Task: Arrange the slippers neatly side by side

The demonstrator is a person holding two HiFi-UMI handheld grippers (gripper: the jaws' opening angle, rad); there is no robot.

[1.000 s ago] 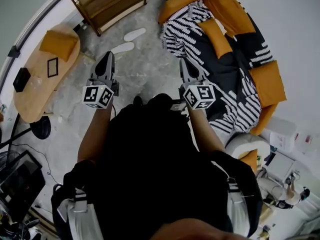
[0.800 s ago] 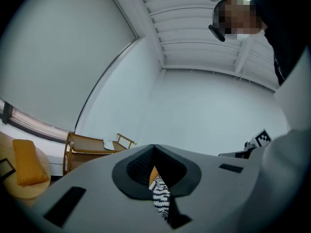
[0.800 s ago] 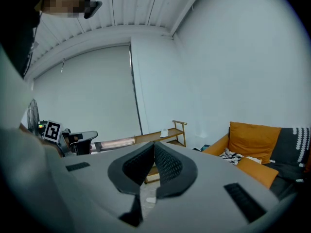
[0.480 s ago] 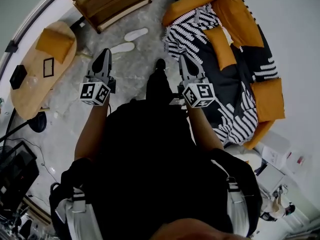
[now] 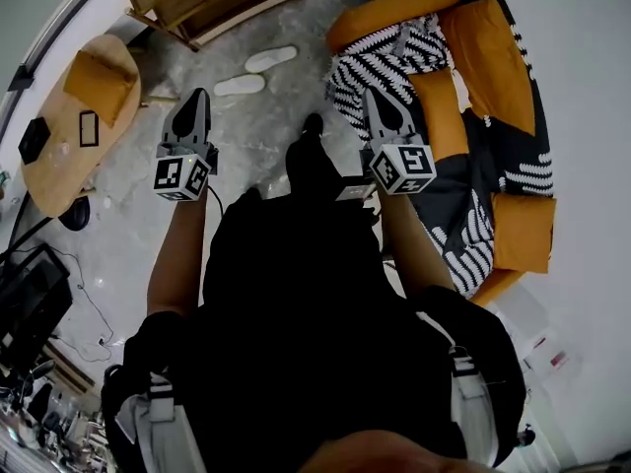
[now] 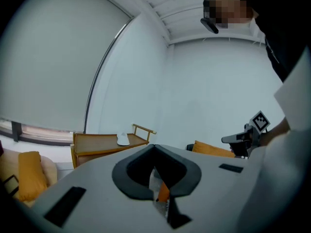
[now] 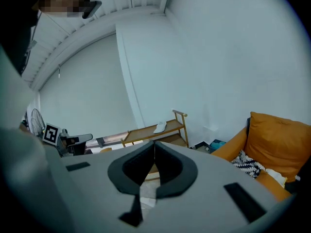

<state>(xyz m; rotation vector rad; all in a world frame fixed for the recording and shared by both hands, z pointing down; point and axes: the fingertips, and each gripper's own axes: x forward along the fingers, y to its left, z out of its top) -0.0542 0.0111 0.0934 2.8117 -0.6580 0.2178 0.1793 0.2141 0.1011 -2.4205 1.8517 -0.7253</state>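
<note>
Two white slippers [image 5: 270,59] [image 5: 239,85] lie on the grey floor ahead, close together but at a slight angle and staggered, just in front of the wooden shelf unit [image 5: 212,3]. My left gripper [image 5: 195,97] is held up in the air, short of the slippers and a little to their left, shut with nothing in it. My right gripper [image 5: 376,99] is level with it at the right, near the sofa, also shut and empty. In the left gripper view the jaws [image 6: 154,147] meet; in the right gripper view they [image 7: 154,143] meet too.
An orange sofa [image 5: 493,57] with a black-and-white throw [image 5: 394,57] fills the right. A low wooden table [image 5: 69,136] with an orange cushion stands at the left. The shelf unit [image 7: 155,130] carries a white object [image 7: 160,126]. The person's foot [image 5: 314,126] is stepped forward on the floor.
The person has stepped forward, one foot now out ahead between the grippers. Both grippers stay shut and level; the slippers have not moved on the floor.
</note>
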